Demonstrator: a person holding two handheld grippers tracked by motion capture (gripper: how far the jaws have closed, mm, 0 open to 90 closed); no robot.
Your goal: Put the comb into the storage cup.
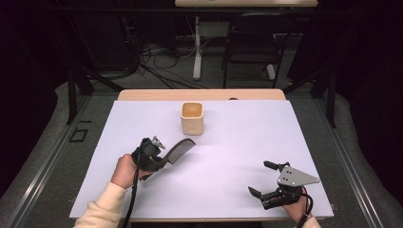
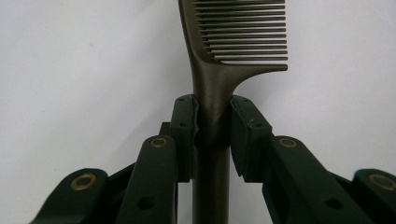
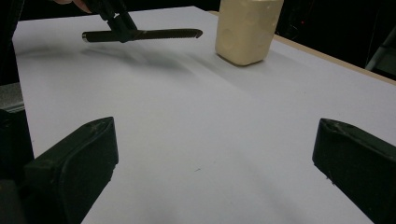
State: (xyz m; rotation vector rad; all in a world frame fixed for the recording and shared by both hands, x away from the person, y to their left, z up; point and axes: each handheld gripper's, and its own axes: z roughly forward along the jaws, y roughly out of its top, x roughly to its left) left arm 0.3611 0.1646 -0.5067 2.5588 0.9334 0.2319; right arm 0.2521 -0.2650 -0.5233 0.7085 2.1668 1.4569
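The comb [image 1: 179,148] is held by its handle in the left gripper [image 1: 159,159], over the near left part of the table [image 1: 247,142]. In the left gripper view the handle [image 2: 211,112] is seen clamped between the two pads [image 2: 185,130], with the jaws drawn in close on either side and the teeth [image 2: 243,32] pointing to the right of that view. In the high view the comb is angled up and to the right, its toothed end aimed towards the cup [image 1: 192,118], from which it is kept apart. In the right gripper view the comb [image 3: 154,33] is seen lifted clear of the table, its shadow cast below it.

The cup is stood upright at the far middle of the table. The right gripper [image 1: 259,178] is rested at the near right, with its jaws spread wide and nothing between them.
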